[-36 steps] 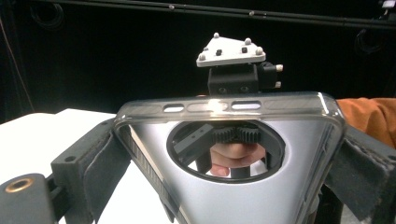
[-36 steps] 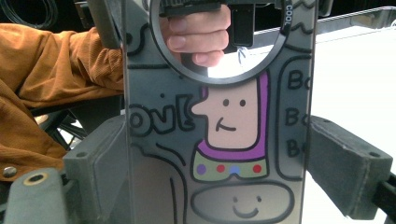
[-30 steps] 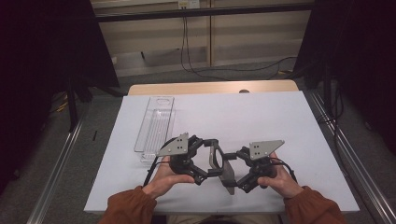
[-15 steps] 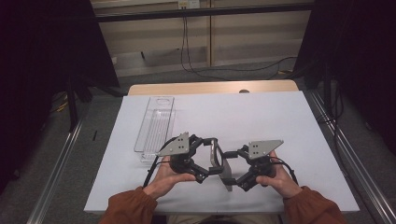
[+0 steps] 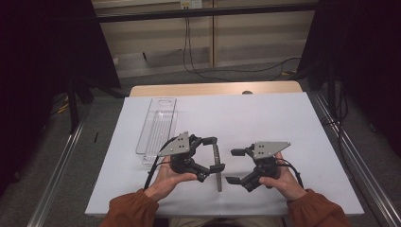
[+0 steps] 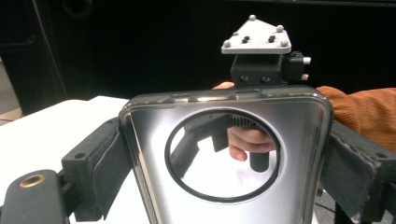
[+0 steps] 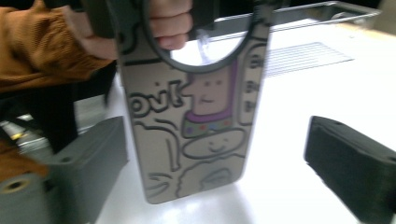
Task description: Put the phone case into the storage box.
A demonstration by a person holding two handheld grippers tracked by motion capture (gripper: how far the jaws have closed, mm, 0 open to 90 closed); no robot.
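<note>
While left claw (image 5: 213,153) clamps glossy ring-holed phone case (image 5: 218,170), right claw (image 5: 235,165) gapes.

Phone case (image 6: 224,154) cut off at the bottom edge in the left gripper view. Blurred in the right gripper view, top cropped, printed lettering not really readable. Seen edge-on from above, so barely a sliver.

White table (image 5: 265,118), clear tray (image 5: 156,124)

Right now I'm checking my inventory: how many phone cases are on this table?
1: the phone case stands on edge, clamped in the left gripper, facing the open right gripper. The clear tray looks empty.
</note>
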